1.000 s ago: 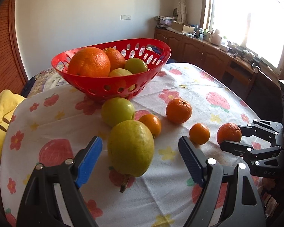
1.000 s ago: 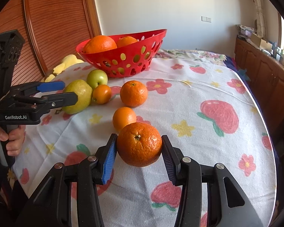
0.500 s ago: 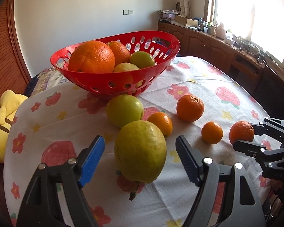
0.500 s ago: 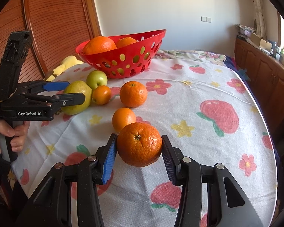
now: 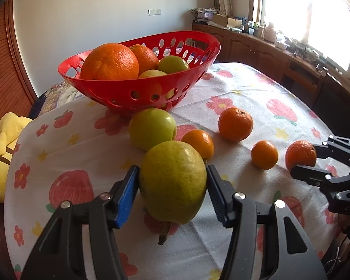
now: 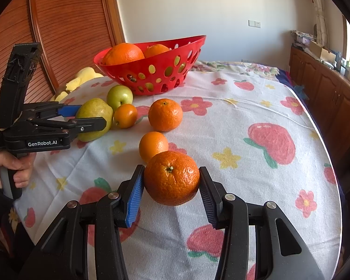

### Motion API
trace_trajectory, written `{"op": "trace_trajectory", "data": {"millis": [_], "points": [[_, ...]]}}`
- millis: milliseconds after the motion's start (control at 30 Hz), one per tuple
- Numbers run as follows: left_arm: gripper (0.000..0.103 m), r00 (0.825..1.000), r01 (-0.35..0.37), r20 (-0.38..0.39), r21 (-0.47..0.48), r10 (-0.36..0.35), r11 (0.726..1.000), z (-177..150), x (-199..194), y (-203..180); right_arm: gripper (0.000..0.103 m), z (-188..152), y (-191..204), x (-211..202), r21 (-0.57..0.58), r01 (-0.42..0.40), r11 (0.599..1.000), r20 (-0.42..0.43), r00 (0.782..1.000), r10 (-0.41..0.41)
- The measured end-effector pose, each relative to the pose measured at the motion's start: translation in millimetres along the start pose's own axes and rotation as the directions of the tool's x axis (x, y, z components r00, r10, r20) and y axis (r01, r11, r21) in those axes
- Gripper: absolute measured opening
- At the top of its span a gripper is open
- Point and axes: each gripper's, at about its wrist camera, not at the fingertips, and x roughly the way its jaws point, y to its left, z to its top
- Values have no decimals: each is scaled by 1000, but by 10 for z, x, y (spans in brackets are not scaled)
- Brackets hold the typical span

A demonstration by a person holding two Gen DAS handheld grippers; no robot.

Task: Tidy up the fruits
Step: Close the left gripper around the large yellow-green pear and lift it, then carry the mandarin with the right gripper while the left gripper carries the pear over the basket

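Closed in from a wide-open stance half a second ago, the left gripper (image 5: 172,193) is now clamped on the large yellow-green pear (image 5: 173,183), its blue pads pressed against both flanks. The pear is seen low over the flowered white tablecloth (image 5: 245,88), just in front of the green apple (image 5: 152,131) and the small orange mandarin (image 5: 199,143); whether it is lifted clear cannot be told. The right gripper (image 6: 171,190) is unchanged, shut on the dimpled orange tangerine (image 6: 171,177) near the table's front edge. The pear is judged fairly heavy, firm and smooth-skinned, so a hold across its widest part, as taken, is favoured; a harder squeeze would likely bruise it. The tangerine is judged light and slightly yielding. The red perforated plastic basket (image 5: 193,46), already partly filled, is judged the destination.
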Motion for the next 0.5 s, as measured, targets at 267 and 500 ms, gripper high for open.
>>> {"op": "trace_trajectory", "data": {"millis": [267, 500], "points": [[56, 1000, 7, -7, -10, -7, 1000, -58, 28, 34, 46, -7, -6, -4, 2, 0, 1000, 1, 1000, 0], [55, 1000, 0, 0, -7, 0, 1000, -90, -5, 12, 46, -8, -8, -4, 0, 1, 1000, 1, 1000, -1]]}}
